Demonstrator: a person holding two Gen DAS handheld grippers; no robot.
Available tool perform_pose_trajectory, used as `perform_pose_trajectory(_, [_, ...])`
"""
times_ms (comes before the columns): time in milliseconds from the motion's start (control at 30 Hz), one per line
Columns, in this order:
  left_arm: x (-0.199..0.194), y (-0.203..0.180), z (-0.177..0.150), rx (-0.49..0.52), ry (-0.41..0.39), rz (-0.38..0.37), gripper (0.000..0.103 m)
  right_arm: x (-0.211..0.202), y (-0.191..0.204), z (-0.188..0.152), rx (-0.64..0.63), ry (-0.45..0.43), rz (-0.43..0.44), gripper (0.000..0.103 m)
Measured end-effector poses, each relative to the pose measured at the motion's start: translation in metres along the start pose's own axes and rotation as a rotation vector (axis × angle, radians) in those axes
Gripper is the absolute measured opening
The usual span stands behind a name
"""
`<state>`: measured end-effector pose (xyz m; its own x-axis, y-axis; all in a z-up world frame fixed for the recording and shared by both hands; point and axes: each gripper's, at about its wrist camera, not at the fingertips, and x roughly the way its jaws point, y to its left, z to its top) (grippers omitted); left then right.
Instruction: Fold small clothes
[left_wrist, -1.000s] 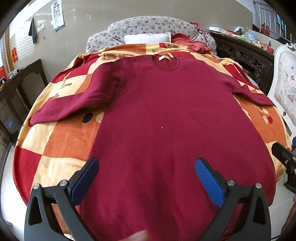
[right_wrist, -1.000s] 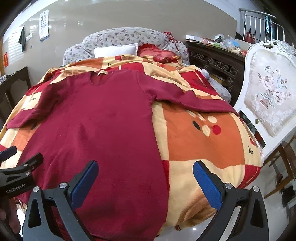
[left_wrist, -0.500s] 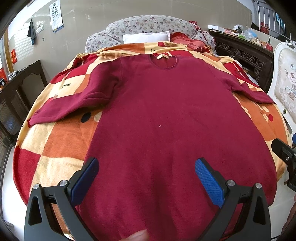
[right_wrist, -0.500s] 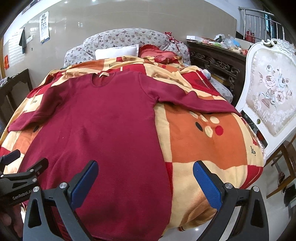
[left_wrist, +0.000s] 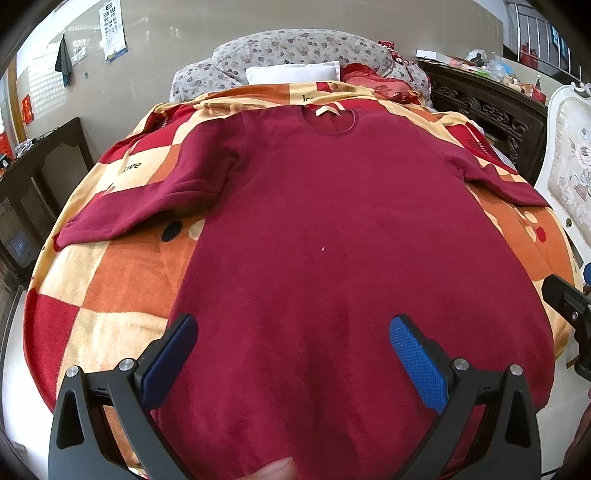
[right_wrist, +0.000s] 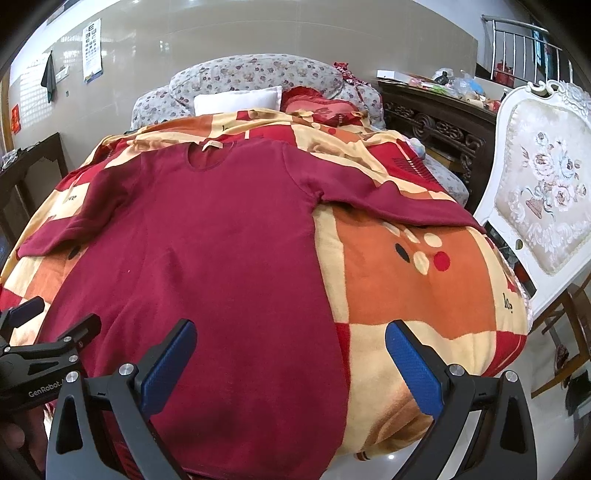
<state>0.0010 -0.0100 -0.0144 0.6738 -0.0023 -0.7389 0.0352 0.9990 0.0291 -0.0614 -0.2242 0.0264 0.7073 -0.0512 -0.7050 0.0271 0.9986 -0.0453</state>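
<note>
We see the shirt lying flat and unfolded on the blanket, sleeves spread, neck toward the pillow. No fold is made yet; all folding is left. The left gripper and right gripper hover near the hem, jaws spread, holding nothing. No containers are visible.

The shirt is matt, fuzzy maroon knit; the blanket beneath is plush fleece. Left tongs and right tongs have matt black plastic frames, ribbed blue pads and shiny metal screws. The wall is glossy tile
</note>
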Motion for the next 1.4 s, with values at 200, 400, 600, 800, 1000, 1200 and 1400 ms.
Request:
perform_pose_trajectory(200, [0.002,0.008,0.000,-0.008,-0.001,-0.003,0.103,0.000,0.006,0.000,-0.019,-0.004,-0.001,0.103])
perform_pose_trajectory(400, [0.002,0.012,0.001,-0.013,0.003,-0.007,0.103,0.001,0.010,0.002,-0.028,0.001,-0.008,0.103])
perform_pose_trajectory(600, [0.003,0.015,0.002,-0.014,0.006,-0.005,0.103,0.002,0.010,0.003,-0.035,0.002,-0.007,0.103])
perform_pose_trajectory(800, [0.006,0.022,0.004,-0.020,0.002,0.001,0.103,0.001,0.019,0.008,-0.051,-0.008,0.005,0.103])
perform_pose_trajectory(1000, [0.012,0.036,0.005,-0.045,0.007,0.019,0.103,0.006,0.039,0.023,-0.070,-0.038,0.025,0.103])
perform_pose_trajectory(1200, [0.015,0.047,0.004,-0.063,0.009,0.040,0.103,0.011,0.069,0.043,-0.107,-0.065,0.060,0.103])
perform_pose_trajectory(1400, [0.017,0.061,0.001,-0.085,0.017,0.066,0.103,0.011,0.105,0.061,-0.153,-0.095,0.109,0.103])
